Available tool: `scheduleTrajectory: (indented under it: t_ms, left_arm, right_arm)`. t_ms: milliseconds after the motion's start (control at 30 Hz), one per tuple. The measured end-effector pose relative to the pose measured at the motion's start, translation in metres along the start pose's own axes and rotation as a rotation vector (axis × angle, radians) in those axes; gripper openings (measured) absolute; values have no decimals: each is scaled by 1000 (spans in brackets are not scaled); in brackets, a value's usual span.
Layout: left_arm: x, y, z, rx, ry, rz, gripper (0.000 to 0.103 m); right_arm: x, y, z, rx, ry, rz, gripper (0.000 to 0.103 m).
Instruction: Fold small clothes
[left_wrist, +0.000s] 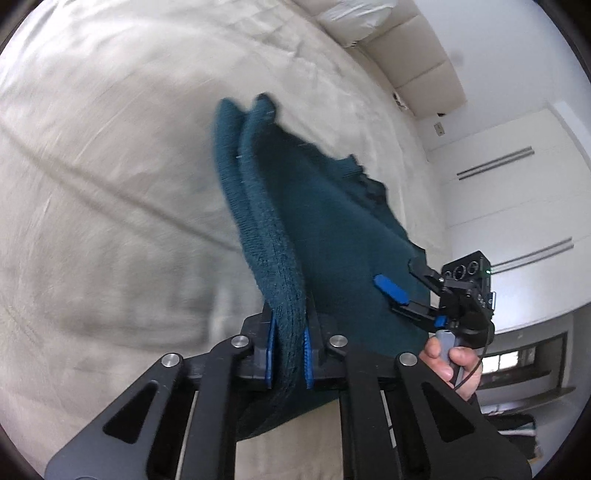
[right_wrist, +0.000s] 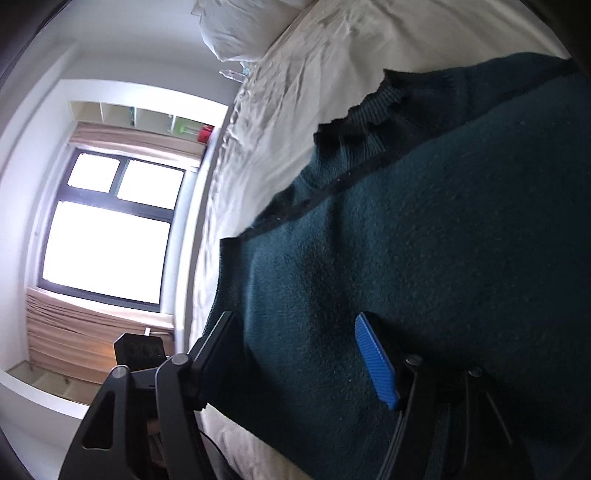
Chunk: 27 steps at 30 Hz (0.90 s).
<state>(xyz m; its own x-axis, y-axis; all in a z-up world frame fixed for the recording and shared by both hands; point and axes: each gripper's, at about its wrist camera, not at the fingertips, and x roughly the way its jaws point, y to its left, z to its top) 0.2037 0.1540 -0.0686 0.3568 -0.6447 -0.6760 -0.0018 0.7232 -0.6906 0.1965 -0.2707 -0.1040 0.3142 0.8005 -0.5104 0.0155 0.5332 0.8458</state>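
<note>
My left claw (left_wrist: 289, 354) clenches the thick edge of the dark teal knitted garment (left_wrist: 317, 221), lifted over the bed (left_wrist: 110, 184); my right claw (right_wrist: 295, 354) seems spread around it, ungripped, so that side may sag and skew the fold.

A: Where's the sweater (left_wrist: 317, 221)?

B: Draped over the bed (left_wrist: 110, 166), one folded edge pinched in the left gripper (left_wrist: 290, 354) and lifted off the sheet.

A: Right gripper (left_wrist: 400, 291)?

B: Right of the left one, at the sweater's far side. Cloth runs between its fingers; can't tell if they press.

A: Around the bed?

B: Pillow (right_wrist: 240, 33) at the head end. Window (right_wrist: 107, 236) beyond the bed's side, shelf (right_wrist: 140, 118) beside the window.
</note>
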Motion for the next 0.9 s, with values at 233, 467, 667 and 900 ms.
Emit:
scheduleTrajectory:
  t_ms: [233,467,667,900]
  left_arm:
    - [24,-92,-9,128,-2,47,10]
    - [76,-146,-35,217,36,91,10]
    - [96,-154,-49,248,69,113,10]
    - [89,-154,-53,273,53,129,10]
  right_arm:
    - [-39,3,9,20,9,133,71]
    - [-57,24,28,-53,62,127,74]
    - [-27,29,41,-74,191,75,70]
    - [-25,49,44,-130,170,4,47]
